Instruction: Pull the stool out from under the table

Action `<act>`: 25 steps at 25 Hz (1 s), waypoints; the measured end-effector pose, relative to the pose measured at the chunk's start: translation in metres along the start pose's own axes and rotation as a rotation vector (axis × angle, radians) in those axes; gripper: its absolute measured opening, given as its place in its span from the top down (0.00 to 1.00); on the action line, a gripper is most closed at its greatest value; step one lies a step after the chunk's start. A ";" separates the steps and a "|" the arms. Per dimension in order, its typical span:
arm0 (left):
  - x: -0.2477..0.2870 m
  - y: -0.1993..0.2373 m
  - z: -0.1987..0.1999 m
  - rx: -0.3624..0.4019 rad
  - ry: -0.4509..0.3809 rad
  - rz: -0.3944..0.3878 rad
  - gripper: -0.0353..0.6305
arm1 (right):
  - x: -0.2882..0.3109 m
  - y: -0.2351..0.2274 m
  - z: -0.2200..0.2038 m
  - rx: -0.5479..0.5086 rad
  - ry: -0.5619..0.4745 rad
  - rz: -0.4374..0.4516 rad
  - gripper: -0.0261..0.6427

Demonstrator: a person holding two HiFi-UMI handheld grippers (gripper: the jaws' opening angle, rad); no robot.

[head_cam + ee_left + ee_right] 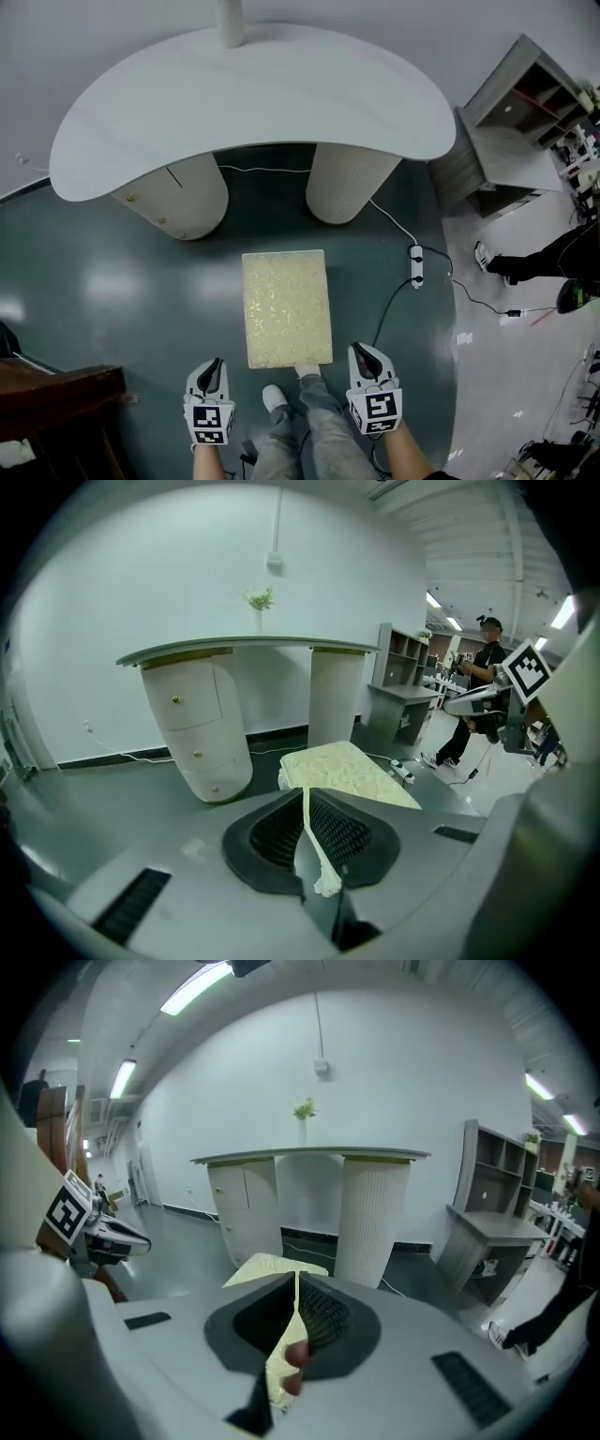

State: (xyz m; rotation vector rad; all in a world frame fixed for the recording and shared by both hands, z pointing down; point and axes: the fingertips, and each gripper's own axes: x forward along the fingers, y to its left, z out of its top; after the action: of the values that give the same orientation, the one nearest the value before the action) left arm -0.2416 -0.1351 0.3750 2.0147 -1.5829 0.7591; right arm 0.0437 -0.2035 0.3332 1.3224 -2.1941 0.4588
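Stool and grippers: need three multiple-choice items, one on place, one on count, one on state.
1. Where is the stool relative to the table?
A) tucked under the top
B) on open floor in front of it
C) standing on it

2. How many pedestals carry the table?
A) one
B) two
C) four

3. The jaws of the left gripper are:
A) wide open
B) clamped on the stool
C) shut, empty

Key:
1 B: the head view shows the whole seat clear of the table edge.
2 B: one drawer pedestal and one ribbed pedestal.
3 C: the jaws meet, and the gripper sits apart from the stool.
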 end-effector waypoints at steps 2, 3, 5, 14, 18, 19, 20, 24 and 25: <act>-0.004 0.001 0.013 0.002 -0.016 0.001 0.90 | 0.000 0.002 0.017 0.010 -0.026 0.002 0.86; -0.007 0.001 0.020 0.000 -0.026 0.001 0.91 | 0.000 0.003 0.026 0.016 -0.037 0.005 0.87; -0.012 0.001 0.037 -0.005 -0.050 0.003 0.91 | -0.002 0.005 0.042 0.038 -0.056 0.009 0.87; -0.046 0.005 0.101 0.006 -0.132 0.010 0.92 | -0.030 0.012 0.119 0.099 -0.145 -0.009 0.87; -0.066 0.009 0.126 -0.020 -0.182 0.007 0.92 | -0.048 0.019 0.141 0.083 -0.176 -0.025 0.87; -0.070 0.010 0.132 -0.028 -0.195 0.007 0.92 | -0.052 0.021 0.147 0.079 -0.186 -0.023 0.87; -0.075 0.011 0.139 -0.031 -0.207 0.006 0.92 | -0.057 0.024 0.153 0.078 -0.196 -0.020 0.87; -0.094 0.013 0.170 0.012 -0.239 0.007 0.92 | -0.072 0.038 0.183 0.061 -0.231 -0.008 0.87; -0.101 0.014 0.178 0.022 -0.248 0.009 0.92 | -0.076 0.042 0.190 0.049 -0.241 -0.004 0.87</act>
State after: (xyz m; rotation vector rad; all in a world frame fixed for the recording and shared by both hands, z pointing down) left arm -0.2491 -0.1836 0.1760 2.1888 -1.7256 0.5483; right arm -0.0153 -0.2325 0.1343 1.4744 -2.3869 0.3695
